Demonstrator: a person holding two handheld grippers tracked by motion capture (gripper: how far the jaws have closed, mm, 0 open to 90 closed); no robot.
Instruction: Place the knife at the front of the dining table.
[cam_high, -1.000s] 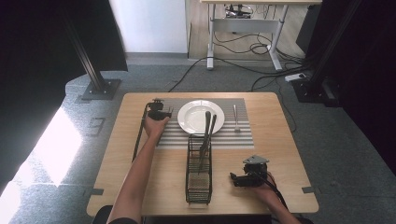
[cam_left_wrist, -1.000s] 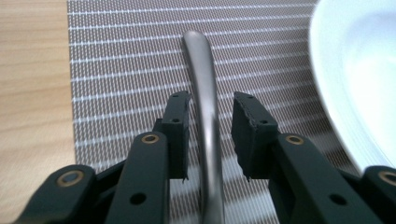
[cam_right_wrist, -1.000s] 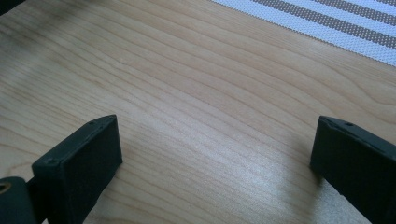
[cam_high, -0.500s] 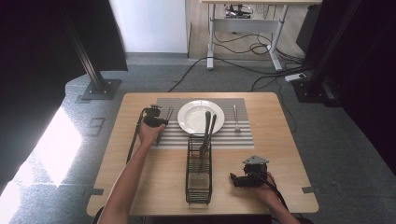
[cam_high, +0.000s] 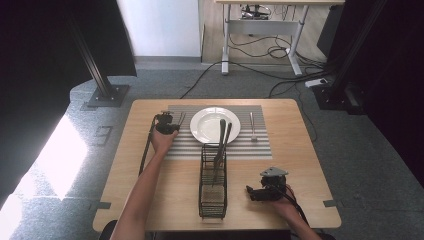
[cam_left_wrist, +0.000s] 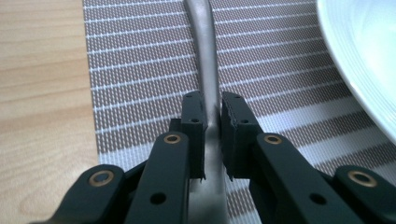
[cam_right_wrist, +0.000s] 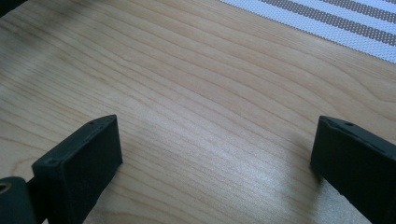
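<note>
Utensil (cam_left_wrist: 207, 70) head (kind unclear) off-frame

We found no legible text, label, brand, number or sign on any surface. The striped placemat (cam_high: 215, 131), the white plate (cam_high: 215, 124) and the wire rack (cam_high: 213, 180) bore no lettering that we could read. The black jaws in the left gripper view and right gripper view carried only brass rivets and plain holes. A small mark on the floor left of the table (cam_high: 300, 165) was perhaps a symbol, though too small to decipher.
</note>
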